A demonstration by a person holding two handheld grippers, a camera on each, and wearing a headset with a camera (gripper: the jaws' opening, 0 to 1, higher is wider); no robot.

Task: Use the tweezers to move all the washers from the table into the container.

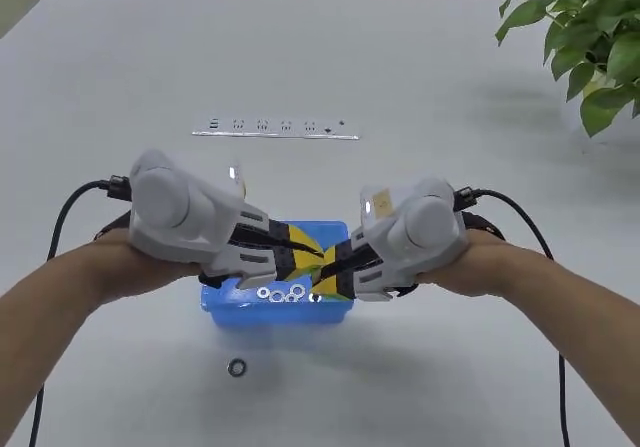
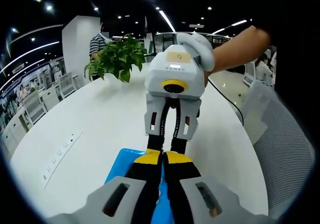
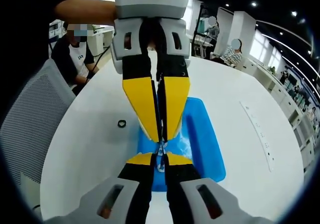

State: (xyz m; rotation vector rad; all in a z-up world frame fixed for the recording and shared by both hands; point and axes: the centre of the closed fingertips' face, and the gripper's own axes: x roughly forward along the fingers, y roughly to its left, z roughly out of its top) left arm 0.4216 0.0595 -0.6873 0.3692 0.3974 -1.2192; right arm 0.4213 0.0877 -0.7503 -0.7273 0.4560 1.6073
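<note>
Blue container [image 1: 280, 312], at the middle of the tabletop [image 1: 420, 77] near edge, holds washers [image 1: 281, 294]. One loose washer [image 1: 236, 367] lies beyond its near-left corner, toward the person. Left tongs [image 1: 300, 245] and right tongs [image 1: 326, 281] meet above the container, each pair together; the left looks nearer the loose washer. Tweezers cannot be made out.

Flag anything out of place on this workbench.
One small metal washer lies alone on the white table, in front of the blue plastic container and apart from it. The other washers sit inside.
</note>
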